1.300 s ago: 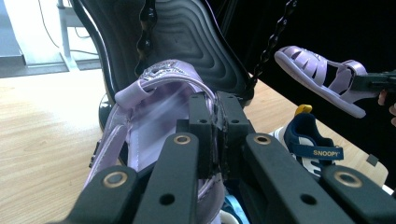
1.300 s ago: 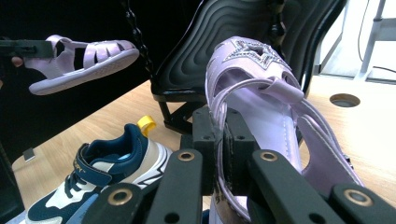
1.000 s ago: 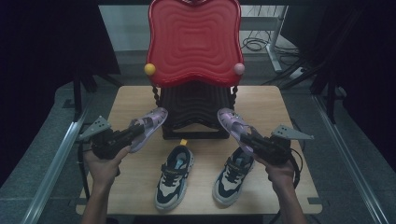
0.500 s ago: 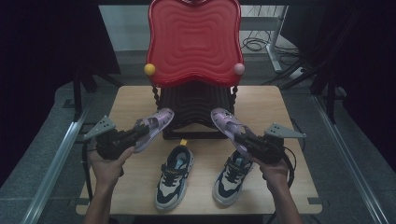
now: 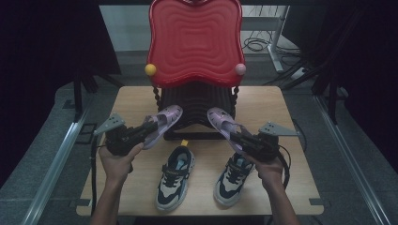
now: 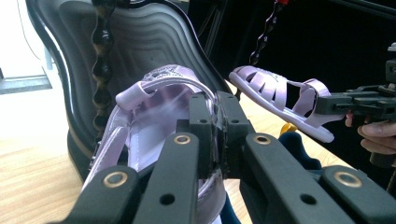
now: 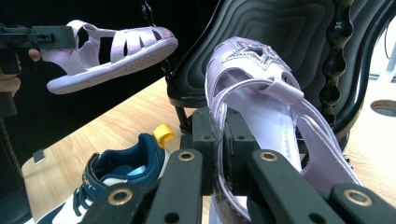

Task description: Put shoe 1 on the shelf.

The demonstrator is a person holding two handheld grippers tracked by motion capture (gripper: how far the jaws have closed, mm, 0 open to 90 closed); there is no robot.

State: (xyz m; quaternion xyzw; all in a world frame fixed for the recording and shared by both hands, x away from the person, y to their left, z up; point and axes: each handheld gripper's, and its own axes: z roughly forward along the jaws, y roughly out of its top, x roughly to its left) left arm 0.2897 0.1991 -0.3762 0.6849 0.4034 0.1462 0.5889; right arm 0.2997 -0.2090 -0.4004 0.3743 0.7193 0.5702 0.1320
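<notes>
**Two lilac sandals held aloft**

Wooden table [image 5: 136, 101] lies below both my claws. My left claw [image 5: 149, 130] is clamped on the left sandal [image 5: 163, 123]; my right claw [image 5: 238, 139] is clamped on the right sandal [image 5: 224, 123]. Ahead of both stands the red chair [image 5: 195, 42]. Beneath them, two sneakers [image 5: 174, 176] rest on the table.

In the left gripper view the heel of the left sandal [image 6: 154, 121] sinks behind the black jaws at six o'clock — its sole runs off the bottom edge. In the right gripper view the right sandal [image 7: 261, 107] is likewise cut off low, and the sneaker [image 7: 116, 177] — at seven o'clock — loses its toe to the frame. From above, the red chair [image 5: 195, 42] is clipped at twelve o'clock.
</notes>
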